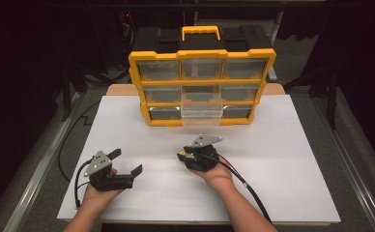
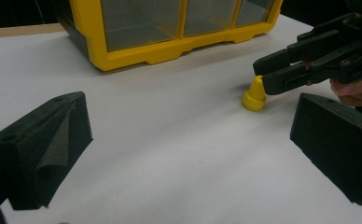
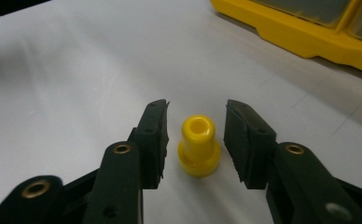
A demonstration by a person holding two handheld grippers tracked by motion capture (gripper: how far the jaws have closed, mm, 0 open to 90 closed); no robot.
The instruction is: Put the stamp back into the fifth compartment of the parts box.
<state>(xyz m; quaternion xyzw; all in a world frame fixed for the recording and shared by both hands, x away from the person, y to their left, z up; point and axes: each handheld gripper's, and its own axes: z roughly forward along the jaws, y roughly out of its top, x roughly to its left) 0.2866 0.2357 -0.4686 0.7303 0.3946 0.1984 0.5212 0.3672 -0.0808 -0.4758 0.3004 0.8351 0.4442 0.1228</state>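
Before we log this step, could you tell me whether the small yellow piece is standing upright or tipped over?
Upright: the yellow piece stands on its wide base on the white table, hollow narrow end up, between the open right gripper.

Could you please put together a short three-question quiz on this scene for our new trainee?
1. True or false: the right gripper has its fingers closed tight on the yellow cap.
2. Which drawer of the yellow organiser is pulled out? A) top left B) middle column, lower rows C) bottom right
3. Fill in: the left gripper is ____, with nothing between its fingers.

Key
1. False: the fingers stand either side of the cap with a gap on each side, and the cap stands upright on the white table.
2. B: the clear drawer sticks out at the middle.
3. Open.
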